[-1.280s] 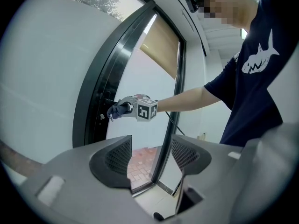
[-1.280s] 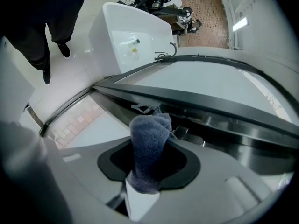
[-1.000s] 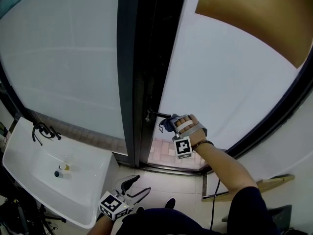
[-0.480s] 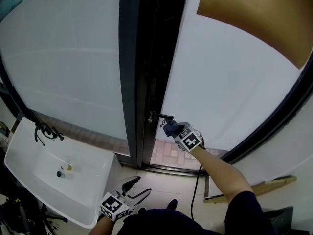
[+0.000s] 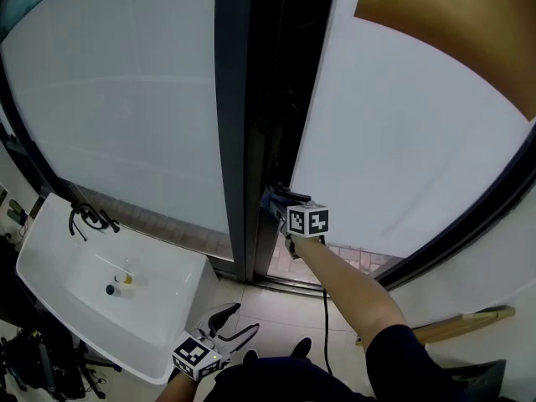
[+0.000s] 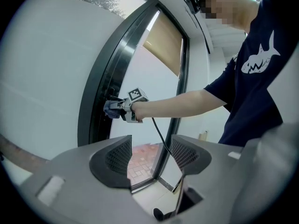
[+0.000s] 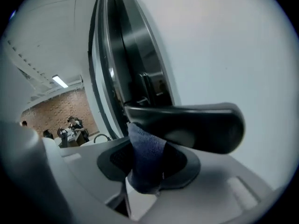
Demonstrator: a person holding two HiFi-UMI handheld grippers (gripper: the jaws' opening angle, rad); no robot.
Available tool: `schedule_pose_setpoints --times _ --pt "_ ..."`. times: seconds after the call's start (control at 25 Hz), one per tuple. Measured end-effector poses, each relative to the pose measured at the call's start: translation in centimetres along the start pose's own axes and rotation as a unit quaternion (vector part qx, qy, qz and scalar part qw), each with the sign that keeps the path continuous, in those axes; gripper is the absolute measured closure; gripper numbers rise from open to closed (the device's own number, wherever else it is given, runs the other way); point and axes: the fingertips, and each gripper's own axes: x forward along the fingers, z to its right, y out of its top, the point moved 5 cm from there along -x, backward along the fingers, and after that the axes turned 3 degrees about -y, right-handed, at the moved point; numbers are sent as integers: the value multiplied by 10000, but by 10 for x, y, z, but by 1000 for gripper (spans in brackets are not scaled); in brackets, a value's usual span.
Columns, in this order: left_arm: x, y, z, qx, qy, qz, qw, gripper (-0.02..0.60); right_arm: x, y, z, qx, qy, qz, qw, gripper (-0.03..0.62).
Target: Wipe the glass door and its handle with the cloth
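The frosted glass door (image 5: 402,132) hangs in a dark frame (image 5: 251,141), with a black lever handle (image 5: 289,194) at its left edge. My right gripper (image 5: 280,206) is shut on a dark blue cloth (image 5: 271,200) and holds it against the handle. In the right gripper view the cloth (image 7: 145,158) sits between the jaws, pressed up under the handle (image 7: 191,121). My left gripper (image 5: 239,318) hangs low by my body, open and holding nothing. The left gripper view shows its open jaws (image 6: 149,155) and, farther off, the right gripper (image 6: 122,110) at the door.
A white sink (image 5: 50,283) with a black tap (image 5: 88,218) stands at lower left. A fixed frosted pane (image 5: 117,99) fills the left. A brown blind (image 5: 461,32) covers the door's top. A wooden strip (image 5: 461,321) lies on the floor at right. A cable (image 5: 325,325) trails from the right gripper.
My right gripper has carried the cloth left along the handle toward the door frame, and its marker cube has turned. The left gripper has stayed put.
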Motion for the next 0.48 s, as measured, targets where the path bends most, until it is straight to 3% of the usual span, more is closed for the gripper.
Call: schedule_pose_setpoints --times 0.2,0.36,0.48 --pt "-5 -4 -6 -41 134 -20 9999 321 18 0 -2 431 -154 181 9988 457" --pt "-6 -3 -9 -96 166 -15 9998 321 24 0 -4 -108 -235 -141 9996 459" --pt "-2 -6 -11 -38 135 -68 9999 321 23 0 1 -103 -176 -336 9992 459"
